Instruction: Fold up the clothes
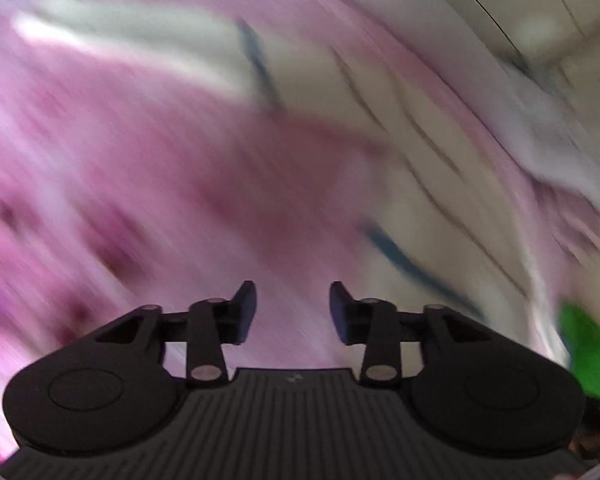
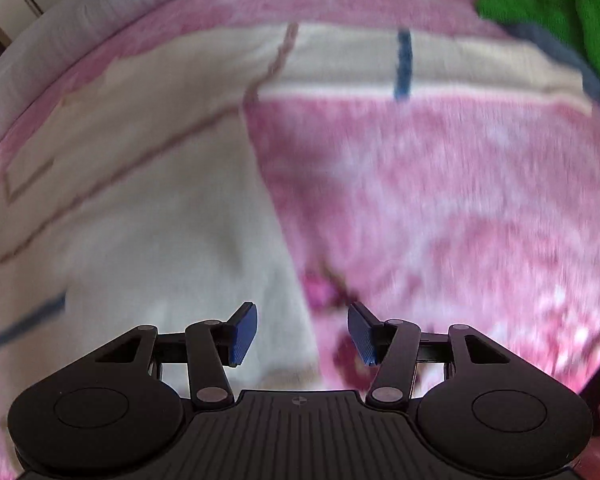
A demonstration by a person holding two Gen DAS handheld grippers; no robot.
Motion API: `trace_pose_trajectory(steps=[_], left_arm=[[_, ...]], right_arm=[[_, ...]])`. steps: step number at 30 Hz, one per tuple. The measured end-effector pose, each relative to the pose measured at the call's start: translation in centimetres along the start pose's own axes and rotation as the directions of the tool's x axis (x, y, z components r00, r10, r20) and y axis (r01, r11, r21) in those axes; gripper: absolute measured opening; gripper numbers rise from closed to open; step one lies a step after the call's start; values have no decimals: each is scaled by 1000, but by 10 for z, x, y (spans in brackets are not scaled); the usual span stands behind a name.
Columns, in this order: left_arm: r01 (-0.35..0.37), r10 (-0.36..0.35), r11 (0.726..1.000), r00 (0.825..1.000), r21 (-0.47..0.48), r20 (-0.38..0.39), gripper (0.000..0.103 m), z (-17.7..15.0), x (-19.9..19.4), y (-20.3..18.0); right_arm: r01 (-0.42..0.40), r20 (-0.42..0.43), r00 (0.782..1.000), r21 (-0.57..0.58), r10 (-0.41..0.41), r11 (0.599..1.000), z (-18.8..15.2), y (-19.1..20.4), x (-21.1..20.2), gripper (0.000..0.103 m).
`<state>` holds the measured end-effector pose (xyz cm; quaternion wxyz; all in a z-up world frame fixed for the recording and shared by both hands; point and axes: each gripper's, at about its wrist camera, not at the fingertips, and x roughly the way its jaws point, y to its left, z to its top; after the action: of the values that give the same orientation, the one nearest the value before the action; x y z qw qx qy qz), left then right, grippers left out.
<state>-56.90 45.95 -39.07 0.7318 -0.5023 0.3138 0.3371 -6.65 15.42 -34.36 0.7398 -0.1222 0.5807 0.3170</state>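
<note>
cream garment (image 2: 148, 200) lies spread on pink blanket (image 2: 440, 200), unfolded; left gripper (image 1: 293, 312) and right gripper (image 2: 302, 334) both released, empty.

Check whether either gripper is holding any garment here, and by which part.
Nothing is held: left gripper and right gripper are both open, fingers empty above the cream garment.

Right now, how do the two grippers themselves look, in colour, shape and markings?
Both are alike. The left gripper and the right gripper have matte black linkage arms with silver pivot pins, two rounded black housings and a ribbed black base with a small round mark. The fingertip pads are blue and ridged. No cables or sleeves show.
</note>
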Motion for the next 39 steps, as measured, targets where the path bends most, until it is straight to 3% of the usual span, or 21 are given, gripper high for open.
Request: trace_pose_trajectory(steps=[3,8,9,10,11,12,15,17,19,21,23,25,26,28,30,31,35,37,39], left_arm=[[14,-12,999,997,33,-70,37,-30,19,-17],[-26,26,1000,1000,-3,-18,35,-59,15,-20],[-28,28,1000,999,6,-23,31,-65,14,-23],[-30,30,999,999,15,-28,12,-70,13,-25],[-32,33,999,999,24,-33,5,-75,12,-28],[-31,32,999,999,41,-14,5,-79,6,-32],[-19,7,994,994,105,108,5,-87,-21,-48],[-64,49,987,993,147,106,5,-95,-25,-48],[-123,114,975,992,183,58,6,-104,-20,-44],[-197,202,953,979,232,0,11,-114,-12,-43],[-268,270,922,962,279,34,18,-113,-21,-55],[-332,312,889,943,316,114,17,-109,-36,-69],[-340,303,881,939,328,160,20,-108,-42,-75],[-342,273,871,934,352,231,29,-106,-51,-87],[-326,265,868,942,374,205,34,-108,-33,-90],[-316,263,868,947,384,183,34,-109,-21,-91],[-314,286,841,949,441,130,34,-132,13,-89],[-297,297,846,952,443,72,34,-138,11,-93],[-276,305,855,952,438,6,34,-143,6,-98]], right_arm=[[-62,-36,997,44,64,997,-26,-18,-6,55],[-175,-64,981,88,181,981,-68,-37,-10,55],[-200,-62,977,89,206,976,-76,-38,-9,54],[-216,-59,973,82,221,973,-82,-39,-9,54],[-205,-57,977,53,208,977,-84,-37,-9,37],[-192,-61,979,25,194,981,-83,-35,-11,11],[-250,-31,968,-12,249,968,-75,-37,-27,7],[-257,15,966,-81,259,963,-77,-37,-40,7],[-220,-9,975,-105,220,970,-87,-39,-36,7],[-173,-76,983,-91,167,981,-100,-45,-23,8],[-148,-81,986,-35,145,988,-103,-47,-24,11],[-82,-50,996,-52,79,995,-100,-38,-37,21],[-37,-17,999,-86,35,996,-98,-30,-45,27],[45,128,992,-185,-21,982,-99,-8,-61,31],[116,250,967,-278,-45,953,-105,16,-64,48],[124,267,963,-309,-39,943,-111,24,-57,50],[166,212,973,-344,-95,924,-144,41,-17,50],[194,175,974,-336,-141,922,-158,42,-15,50],[203,54,979,-298,-196,933,-166,39,-19,50]])
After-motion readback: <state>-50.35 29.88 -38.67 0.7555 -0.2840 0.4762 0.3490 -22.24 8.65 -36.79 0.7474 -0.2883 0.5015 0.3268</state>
